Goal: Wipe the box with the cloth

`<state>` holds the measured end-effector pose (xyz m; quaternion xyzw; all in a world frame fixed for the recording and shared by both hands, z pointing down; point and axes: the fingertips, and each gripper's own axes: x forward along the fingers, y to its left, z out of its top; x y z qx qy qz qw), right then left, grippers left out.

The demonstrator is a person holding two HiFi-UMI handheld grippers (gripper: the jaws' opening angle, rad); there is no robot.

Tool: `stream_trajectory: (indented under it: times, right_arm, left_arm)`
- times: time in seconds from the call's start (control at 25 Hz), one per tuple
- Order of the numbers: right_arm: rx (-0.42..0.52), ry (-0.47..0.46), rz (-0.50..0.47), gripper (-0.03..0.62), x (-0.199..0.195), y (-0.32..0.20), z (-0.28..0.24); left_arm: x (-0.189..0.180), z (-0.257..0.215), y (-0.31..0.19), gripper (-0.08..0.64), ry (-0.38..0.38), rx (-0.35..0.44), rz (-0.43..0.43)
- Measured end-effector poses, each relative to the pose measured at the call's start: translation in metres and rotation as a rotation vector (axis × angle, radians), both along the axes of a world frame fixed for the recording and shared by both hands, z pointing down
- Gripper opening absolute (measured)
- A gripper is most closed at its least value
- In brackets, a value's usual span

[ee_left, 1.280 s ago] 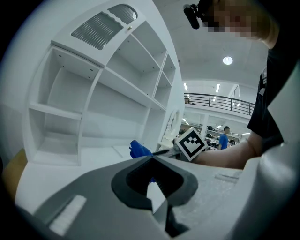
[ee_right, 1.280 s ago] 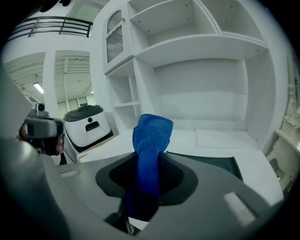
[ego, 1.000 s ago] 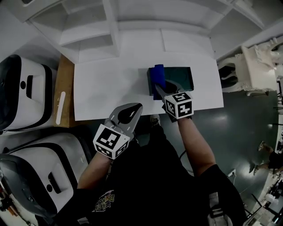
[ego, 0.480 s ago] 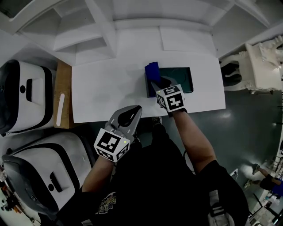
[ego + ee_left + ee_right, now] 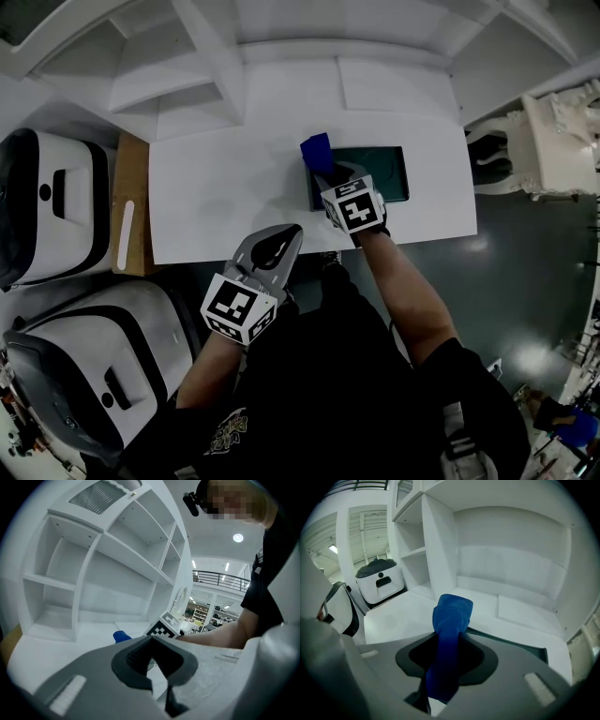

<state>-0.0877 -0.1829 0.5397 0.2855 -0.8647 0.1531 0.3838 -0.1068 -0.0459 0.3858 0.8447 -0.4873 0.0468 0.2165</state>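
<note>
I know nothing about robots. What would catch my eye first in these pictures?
The bright blue cloth stands out most. The right gripper pinches it at the left end of a dark green box on the white table. Next comes the black-and-white marker cube on each gripper. The left gripper hangs shut and empty at the table's near edge.

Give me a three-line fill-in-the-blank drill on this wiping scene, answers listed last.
The folded blue cloth is clamped in the ___ gripper.
The dark green rectangular box lies on the white ___.
The left gripper, jaws together, holds ___.
Missing: right; table; nothing.
</note>
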Motion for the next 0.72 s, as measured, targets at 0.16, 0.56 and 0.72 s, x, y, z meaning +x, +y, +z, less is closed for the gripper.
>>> stream_trajectory:
  times: [0.16, 0.56, 0.72]
  right_arm:
    - [-0.002, 0.019, 0.002, 0.152, 0.0005, -0.0015, 0.0027]
    - [-0.006, 0.023, 0.004, 0.177, 0.0042, -0.0023, 0.0079]
    - [-0.011, 0.017, 0.009, 0.19, 0.0045, -0.0021, 0.0094]
  left_arm:
    - [-0.0032, -0.0007, -0.0017, 0.001, 0.003, 0.003, -0.002]
    - [-0.0031, -0.0012, -0.0025, 0.002, -0.004, -0.002, -0.003]
    - [-0.0007, 0.001, 0.0003, 0.001, -0.008, -0.011, -0.002]
